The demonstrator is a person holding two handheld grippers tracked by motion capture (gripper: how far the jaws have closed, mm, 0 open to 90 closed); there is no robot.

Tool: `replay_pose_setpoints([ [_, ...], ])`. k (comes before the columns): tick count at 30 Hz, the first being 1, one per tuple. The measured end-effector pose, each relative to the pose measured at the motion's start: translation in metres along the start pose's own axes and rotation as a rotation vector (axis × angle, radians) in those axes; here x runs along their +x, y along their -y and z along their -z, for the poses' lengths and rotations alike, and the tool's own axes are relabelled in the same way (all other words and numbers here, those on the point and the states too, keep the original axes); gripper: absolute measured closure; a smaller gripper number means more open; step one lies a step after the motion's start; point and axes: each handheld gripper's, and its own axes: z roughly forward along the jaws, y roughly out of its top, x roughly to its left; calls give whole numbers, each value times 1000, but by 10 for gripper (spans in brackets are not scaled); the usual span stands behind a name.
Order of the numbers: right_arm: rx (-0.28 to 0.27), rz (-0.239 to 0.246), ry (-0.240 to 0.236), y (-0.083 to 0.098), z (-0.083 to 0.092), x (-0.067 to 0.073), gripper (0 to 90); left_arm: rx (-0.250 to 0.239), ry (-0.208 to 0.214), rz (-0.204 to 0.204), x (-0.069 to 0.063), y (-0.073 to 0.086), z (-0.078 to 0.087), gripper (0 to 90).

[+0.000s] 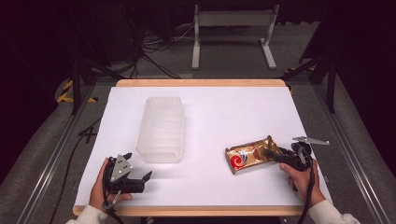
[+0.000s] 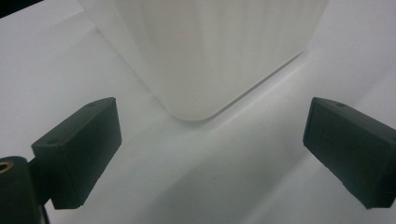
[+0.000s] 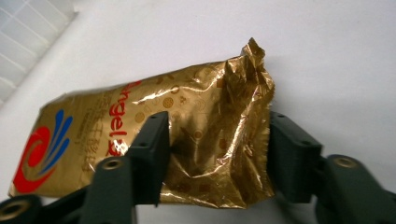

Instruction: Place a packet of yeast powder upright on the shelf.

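Gold foil packet (image 1: 250,156) flat on white table (image 1: 224,112), right of centre, long axis running left-right. Right gripper (image 3: 215,149) clamped across its crumpled right end. Left gripper (image 2: 205,154) spread apart, empty, facing translucent plastic container (image 1: 161,128) just ahead, not touching.

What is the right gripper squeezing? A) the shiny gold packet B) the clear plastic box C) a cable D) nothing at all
A: the right gripper has its jaws pressed on both sides of the crumpled end of the gold packet, while the plastic box sits apart on the table.
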Motion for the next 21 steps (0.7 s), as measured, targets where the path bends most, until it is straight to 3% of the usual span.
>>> replay_pose_setpoints([
  [4,5,-43,-50,-3,-6,-4,645,6,3,-1,0,0,0,52],
  [10,-14,-57,-54,-6,-6,-9,852,6,3,-2,1,0,0,52],
  [18,-58,-17,-79,-7,1,-6,878,6,1,-4,1,1,0,52],
  [21,-100,11,-101,-10,7,-2,880,8,2,-4,1,1,0,51],
])
